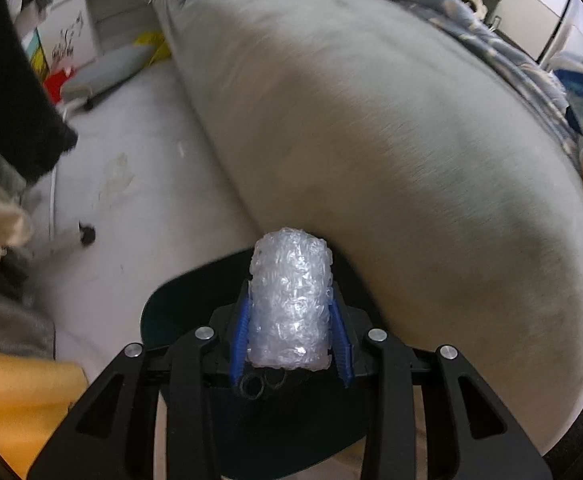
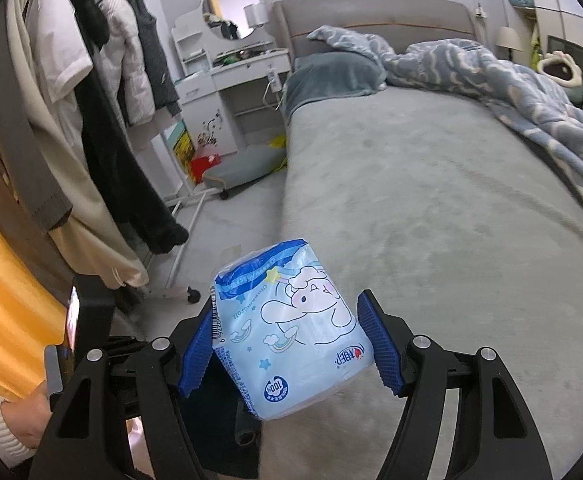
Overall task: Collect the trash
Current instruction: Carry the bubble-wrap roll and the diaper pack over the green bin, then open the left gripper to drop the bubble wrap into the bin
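1. Left wrist view: the left gripper (image 1: 291,336) is clenched on a wad of bubble wrap (image 1: 290,300), blue pads (image 1: 242,330) pressing both its sides. The wad stands up past the fingertips, over a dark round-rimmed thing (image 1: 171,308) just below; probably a bin, can't confirm. The bed (image 1: 391,160) fills the right, its near edge running beside the gripper, floor (image 1: 131,168) to the left.
2. Advice: keep the squeeze steady, wrap is springy and light. Get the wad fully over the dark opening before letting go.
3. Right wrist view: the right gripper (image 2: 287,344) grasps a blue cartoon-print tissue pack (image 2: 291,332), jaws wide. The left pad touches the pack; the right pad looks just beside it, contact unclear, so the hold may be loose.
4. The pack hangs over the near edge of the bed, clothes rack (image 2: 103,120) on the left.
5. Advice: carry it level with no quick rolls, since the slick film could slide out.
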Tool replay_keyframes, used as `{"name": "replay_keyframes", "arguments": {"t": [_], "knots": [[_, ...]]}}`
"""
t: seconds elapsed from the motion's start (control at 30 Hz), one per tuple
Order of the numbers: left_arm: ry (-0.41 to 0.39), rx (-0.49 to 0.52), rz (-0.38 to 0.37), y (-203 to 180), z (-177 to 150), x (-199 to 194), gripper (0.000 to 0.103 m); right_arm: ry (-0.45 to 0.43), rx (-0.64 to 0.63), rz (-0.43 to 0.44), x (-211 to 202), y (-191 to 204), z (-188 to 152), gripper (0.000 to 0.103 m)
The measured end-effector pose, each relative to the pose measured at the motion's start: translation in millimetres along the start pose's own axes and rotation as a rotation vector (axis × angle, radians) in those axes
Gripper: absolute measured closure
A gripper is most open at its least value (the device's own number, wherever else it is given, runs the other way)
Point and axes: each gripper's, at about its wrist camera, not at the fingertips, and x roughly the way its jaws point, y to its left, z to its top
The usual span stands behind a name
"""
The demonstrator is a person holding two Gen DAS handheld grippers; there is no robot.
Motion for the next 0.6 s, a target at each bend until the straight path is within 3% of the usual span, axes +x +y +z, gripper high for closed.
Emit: {"name": "replay_keyframes", "arguments": {"t": [0.33, 0.5, 0.6], "knots": [[0.155, -0.05, -0.031, 32, -27, 21, 0.064, 0.054, -0.042, 0.048, 34, 39, -5, 0.034], [0.164, -0.048, -0.03, 42, -35, 17, 0.04, 0.082, -0.039, 0.077, 51, 52, -8, 0.034], [0.149, -0.033, -0.021, 45, -35, 11, 0.031, 0.104, -0.04, 0.088, 63, 60, -9, 0.034]]}}
